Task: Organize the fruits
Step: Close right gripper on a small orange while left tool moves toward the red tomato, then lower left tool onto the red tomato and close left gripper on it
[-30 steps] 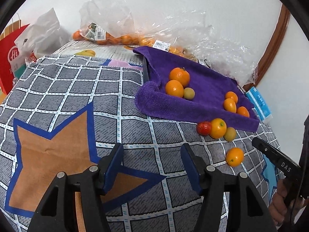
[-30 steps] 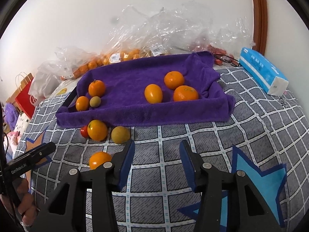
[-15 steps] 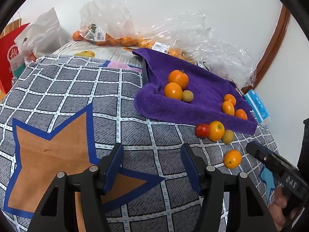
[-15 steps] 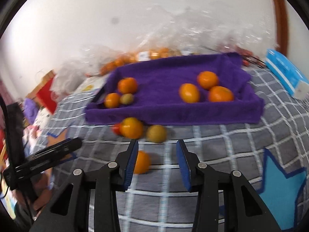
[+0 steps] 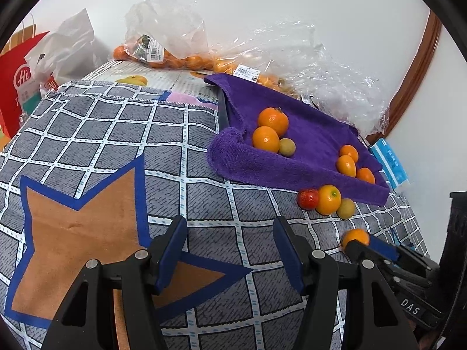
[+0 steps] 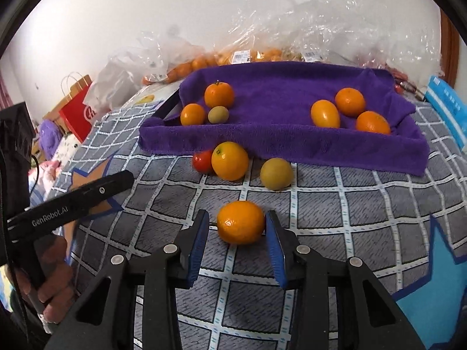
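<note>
Purple towelling lines a shallow tray (image 6: 292, 145) whose near wall runs across the right wrist view, with six fruits inside in two groups of three, left and right, and bare purple floor between them. Just outside that near wall, on the grey checked cloth (image 6: 350, 218) that covers the surface, lie a red tomato (image 6: 202, 160), a large orange (image 6: 230, 161) touching it, and a green-yellow fruit (image 6: 276, 173) a little apart. Nearer still sits a lone mandarin (image 6: 240, 222) between the blue pads of the right hand-held gripper (image 6: 238, 227); its jaws have just been closing, the right pad is at the peel, and a thin gap shows at the left pad, so it is not yet clamped. The left hand-held gripper (image 5: 229, 250) hangs spread apart with nothing in it over a broad bare stretch of cloth printed with an orange star edged in blue (image 5: 76, 233). That stretch gives wide room on the left side of the tray; to the right the cloth runs clear to a blue tissue pack (image 6: 446, 105). Crumpled clear plastic bags (image 6: 321, 29) with white barcode labels, too small to read, crowd the far edge against the wall. The left tool's side reads "GenRobot.AI"; the right tool's side shows "DAS". A red paper bag (image 5: 17, 81) bears white letters "Hi".
</note>
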`<act>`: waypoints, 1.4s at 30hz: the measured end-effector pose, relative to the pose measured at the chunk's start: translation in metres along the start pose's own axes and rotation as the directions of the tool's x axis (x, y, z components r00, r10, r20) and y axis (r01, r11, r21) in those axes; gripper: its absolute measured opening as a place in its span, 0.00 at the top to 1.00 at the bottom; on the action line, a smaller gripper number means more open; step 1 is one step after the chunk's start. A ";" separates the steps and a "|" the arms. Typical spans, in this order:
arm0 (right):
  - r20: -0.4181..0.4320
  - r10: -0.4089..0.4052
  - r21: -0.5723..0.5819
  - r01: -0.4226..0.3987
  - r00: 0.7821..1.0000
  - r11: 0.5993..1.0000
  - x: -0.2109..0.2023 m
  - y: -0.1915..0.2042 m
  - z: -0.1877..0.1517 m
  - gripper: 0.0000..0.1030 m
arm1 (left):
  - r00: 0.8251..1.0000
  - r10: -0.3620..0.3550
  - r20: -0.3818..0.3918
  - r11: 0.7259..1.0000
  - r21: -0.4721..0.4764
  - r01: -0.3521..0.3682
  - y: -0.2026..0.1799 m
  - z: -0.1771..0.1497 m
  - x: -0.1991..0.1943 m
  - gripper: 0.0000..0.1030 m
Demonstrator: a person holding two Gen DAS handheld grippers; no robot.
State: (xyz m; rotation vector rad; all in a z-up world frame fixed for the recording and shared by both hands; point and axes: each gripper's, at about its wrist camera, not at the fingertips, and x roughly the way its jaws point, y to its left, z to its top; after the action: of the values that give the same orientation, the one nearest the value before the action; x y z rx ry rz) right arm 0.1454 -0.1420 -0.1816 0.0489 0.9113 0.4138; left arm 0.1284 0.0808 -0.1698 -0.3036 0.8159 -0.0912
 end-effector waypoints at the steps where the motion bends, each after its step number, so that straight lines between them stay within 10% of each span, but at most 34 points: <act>1: 0.008 -0.009 -0.006 0.009 1.000 1.000 -0.004 -0.001 0.000 0.62 | 1.000 0.000 0.000 1.000 0.001 0.000 -0.001 0.000 0.000 0.43; 30: 0.056 -0.195 0.022 0.194 0.979 0.981 -0.022 -0.059 -0.006 0.63 | 0.997 -0.050 -0.056 0.999 -0.008 0.050 -0.009 0.000 -0.003 0.43; 38: 0.074 -0.174 0.082 0.168 0.982 0.982 -0.027 -0.083 -0.007 0.63 | 0.999 -0.035 -0.039 0.991 0.128 0.040 -0.061 0.010 -0.001 0.43; 42: 0.086 -0.151 0.103 0.142 0.985 0.984 -0.029 -0.087 -0.008 0.63 | 0.997 -0.004 -0.072 0.987 0.160 0.016 -0.074 0.012 0.019 0.58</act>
State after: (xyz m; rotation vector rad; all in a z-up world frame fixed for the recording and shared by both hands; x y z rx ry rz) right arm 0.1518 -0.2339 -0.1832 0.0885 0.8363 0.2278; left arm 0.1525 0.0097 -0.1532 -0.1530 0.8723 -0.1770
